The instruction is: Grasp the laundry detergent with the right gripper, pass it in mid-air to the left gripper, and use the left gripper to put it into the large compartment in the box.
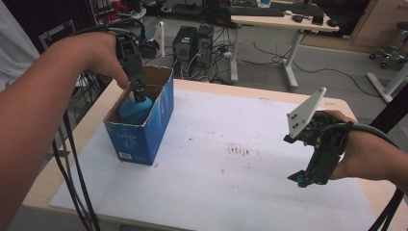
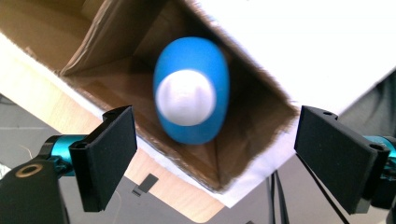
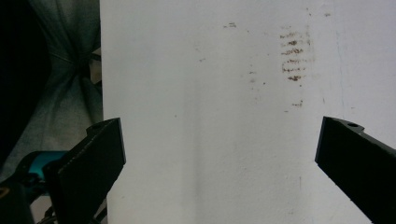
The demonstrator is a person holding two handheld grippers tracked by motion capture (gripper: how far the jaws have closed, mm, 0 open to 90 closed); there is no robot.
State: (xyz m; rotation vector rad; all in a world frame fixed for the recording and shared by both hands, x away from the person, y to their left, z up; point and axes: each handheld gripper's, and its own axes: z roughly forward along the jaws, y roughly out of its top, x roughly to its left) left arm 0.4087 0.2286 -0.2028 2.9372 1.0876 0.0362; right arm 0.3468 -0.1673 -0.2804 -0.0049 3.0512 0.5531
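A blue cardboard box (image 1: 146, 132) with an open top stands at the table's left. Inside it lies a blue egg-shaped thing with a white round cap (image 1: 134, 110). My left gripper (image 1: 139, 94) points down over the box's mouth. In the left gripper view the blue thing (image 2: 191, 93) rests on the brown inner floor of the box (image 2: 116, 46), below the left gripper (image 2: 215, 140), whose pads stand wide apart and touch nothing. My right gripper (image 1: 301, 180) hovers over the white sheet at the right. Its jaws are open, and the right gripper (image 3: 219, 158) has bare sheet between its pads.
A white sheet (image 1: 231, 178) covers most of the wooden table (image 1: 43, 178), with a brown smudge (image 1: 238, 150) near its middle. Black cables (image 1: 72, 173) hang off the left edge. Computer towers (image 1: 192, 43) and a desk (image 1: 284, 21) stand on the floor beyond the far edge.
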